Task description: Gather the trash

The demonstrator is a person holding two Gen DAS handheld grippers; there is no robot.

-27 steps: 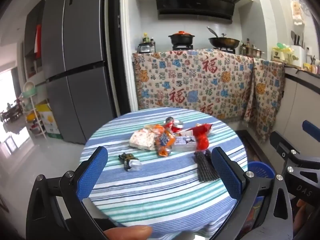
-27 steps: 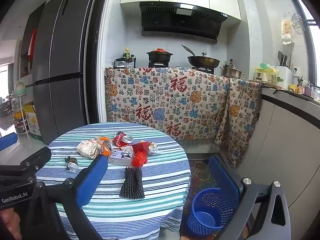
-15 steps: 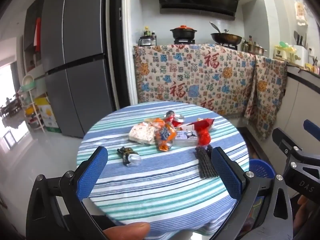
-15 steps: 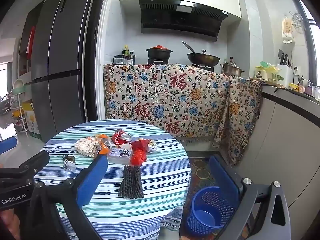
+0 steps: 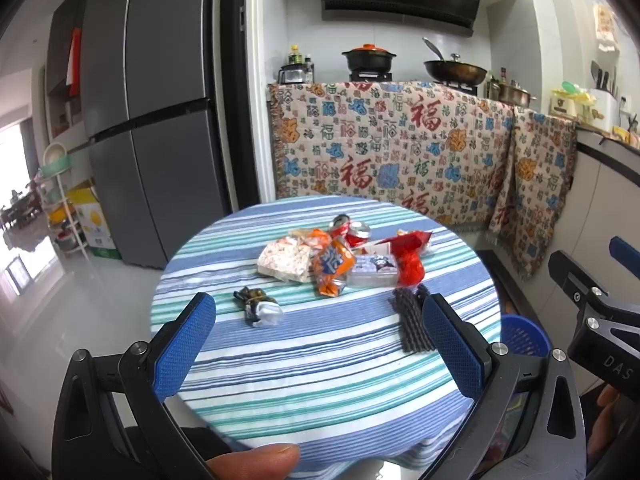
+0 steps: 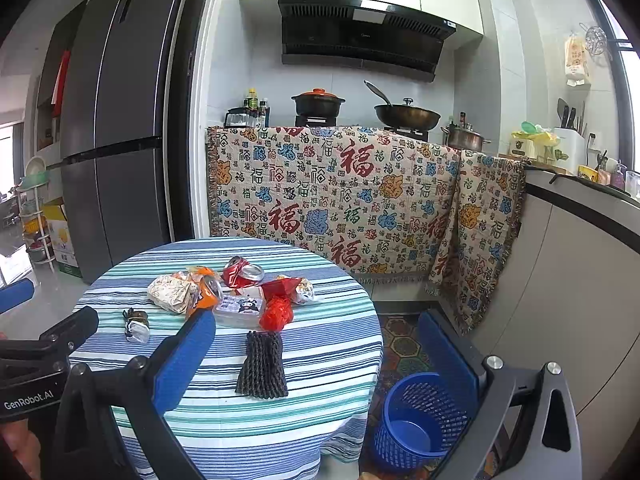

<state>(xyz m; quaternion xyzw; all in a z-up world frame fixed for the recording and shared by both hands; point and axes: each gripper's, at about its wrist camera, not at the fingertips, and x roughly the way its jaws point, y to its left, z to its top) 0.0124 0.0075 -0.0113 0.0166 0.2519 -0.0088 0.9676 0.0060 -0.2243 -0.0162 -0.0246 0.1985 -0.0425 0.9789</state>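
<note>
Nearest the lens, the left gripper point(image 5: 320, 340) stood with its blue pads spread wide and nothing between them, held above the near edge of the round counter point(image 5: 320, 384) with its blue-and-green striped cloth. The right gripper point(image 6: 316, 360) was just as wide and empty, off the counter's right side, its right finger hanging over the blue basket point(image 6: 420, 420) that stood on the floor beside the counter.

On the counter, closest to the grippers, a black ribbed net sleeve point(image 6: 262, 364) lay flat toward the right half. To the left and apart from everything else lay a small dark wrapper with a clear crumpled end point(image 5: 260, 306). Farther in, the main heap of trash sat around the middle of the counter: a pale printed snack bag point(image 5: 284, 260) on the left, an orange packet point(image 5: 332, 266) leaning against it, a clear flat plastic box point(image 5: 374, 272) beside that, and a red crumpled bag point(image 5: 410, 260) touching the box's right end. Behind these lay a crushed red can point(image 6: 244, 272) on its side.

Beyond the counter a patterned blanket point(image 6: 340, 200) hung over the stove front, with a black pot point(image 6: 318, 104) and a wok point(image 6: 406, 116) on top, and a grey refrigerator point(image 6: 116, 140) stood at the left.
</note>
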